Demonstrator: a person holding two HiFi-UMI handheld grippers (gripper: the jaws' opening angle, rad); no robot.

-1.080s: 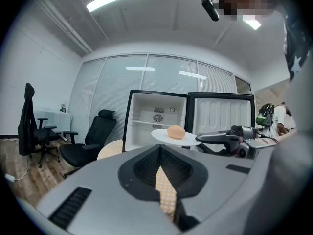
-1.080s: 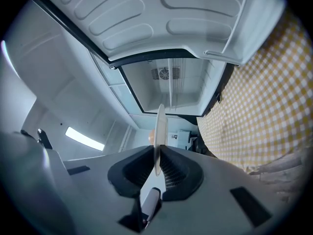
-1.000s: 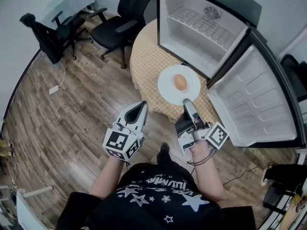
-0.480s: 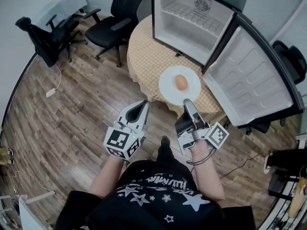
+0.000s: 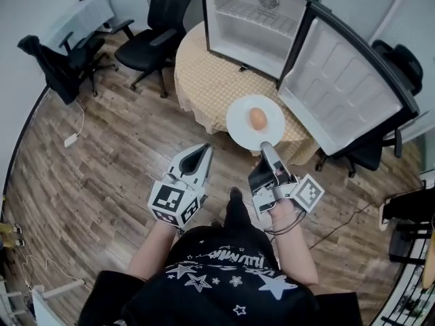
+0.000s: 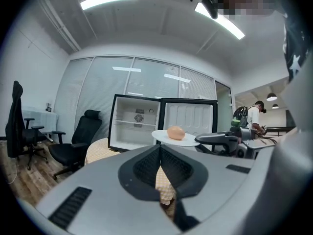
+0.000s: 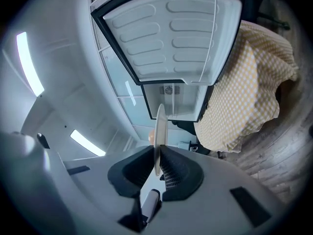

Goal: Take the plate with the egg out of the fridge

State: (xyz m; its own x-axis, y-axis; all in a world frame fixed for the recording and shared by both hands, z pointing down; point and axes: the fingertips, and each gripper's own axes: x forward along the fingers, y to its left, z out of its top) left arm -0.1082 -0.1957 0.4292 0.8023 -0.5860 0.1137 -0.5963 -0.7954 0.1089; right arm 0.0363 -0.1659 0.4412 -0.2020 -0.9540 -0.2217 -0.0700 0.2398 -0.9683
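Near the checked-cloth bench [image 5: 197,80], right tool [image 5: 266,146] clamped on the round white plate [image 5: 238,123], left tool [image 5: 202,151] closed, I hold level lest the tan egg [image 5: 257,118] roll.

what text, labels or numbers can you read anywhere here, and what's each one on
Nothing reads clearly.
shirt: white lettering among stars, too stylised and small to read
left gripper, right gripper: square markers only, no letters
fridge: no label visible
plate: plain, no print
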